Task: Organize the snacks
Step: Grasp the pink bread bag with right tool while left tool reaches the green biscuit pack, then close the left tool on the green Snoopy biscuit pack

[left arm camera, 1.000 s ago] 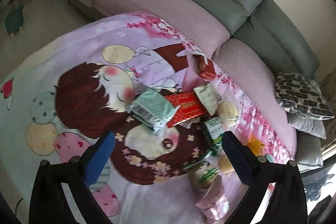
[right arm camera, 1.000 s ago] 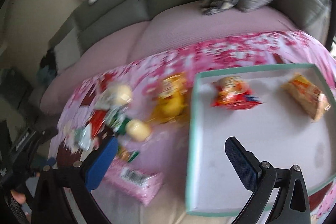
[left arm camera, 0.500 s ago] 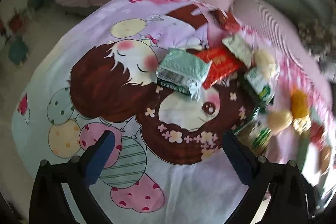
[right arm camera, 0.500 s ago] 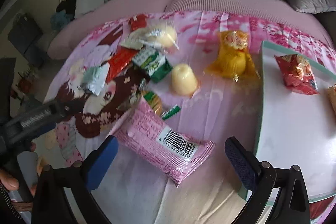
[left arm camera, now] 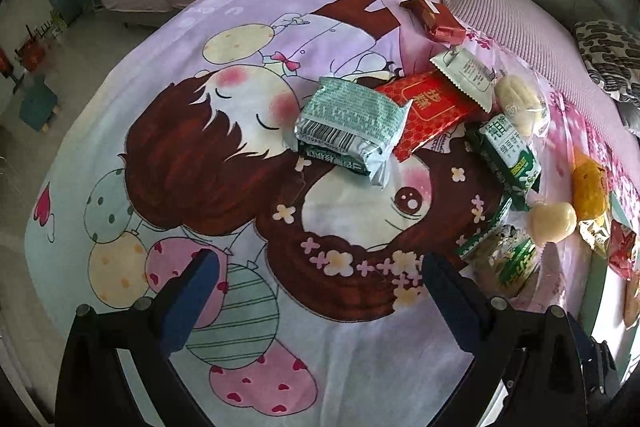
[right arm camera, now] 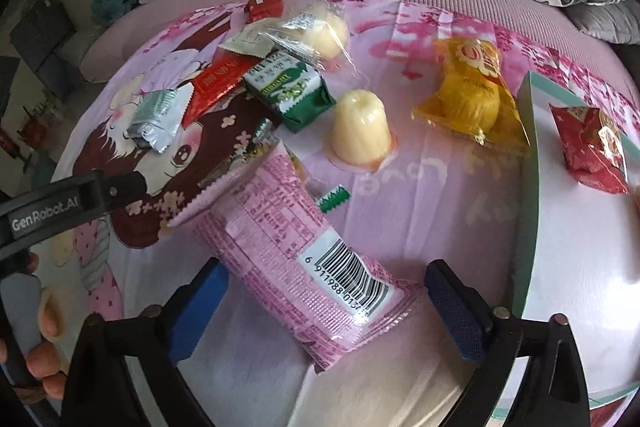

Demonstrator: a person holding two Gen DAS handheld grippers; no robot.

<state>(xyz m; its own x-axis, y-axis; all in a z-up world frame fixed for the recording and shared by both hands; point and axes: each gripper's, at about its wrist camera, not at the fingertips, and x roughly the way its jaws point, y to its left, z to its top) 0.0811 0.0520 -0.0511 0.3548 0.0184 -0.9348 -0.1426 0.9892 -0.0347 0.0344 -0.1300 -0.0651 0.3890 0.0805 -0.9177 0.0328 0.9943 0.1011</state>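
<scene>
Between my right gripper's [right arm camera: 326, 301] closing jaws lies the pink snack packet [right arm camera: 304, 255], barcode up, pads not yet pressing it. At two o'clock sits the white tray [right arm camera: 528, 187], holding a red packet [right arm camera: 590, 147]. My left gripper [left arm camera: 320, 291] hangs wide and empty over the cartoon cloth [left arm camera: 180, 167]; the silver-green packet [left arm camera: 348, 127] lies at twelve.

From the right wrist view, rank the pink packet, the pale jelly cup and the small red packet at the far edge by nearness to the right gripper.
1. Pink packet, between the closing right gripper fingers.
2. Pale jelly cup, mid-cloth.
3. Small red packet, far edge.
</scene>
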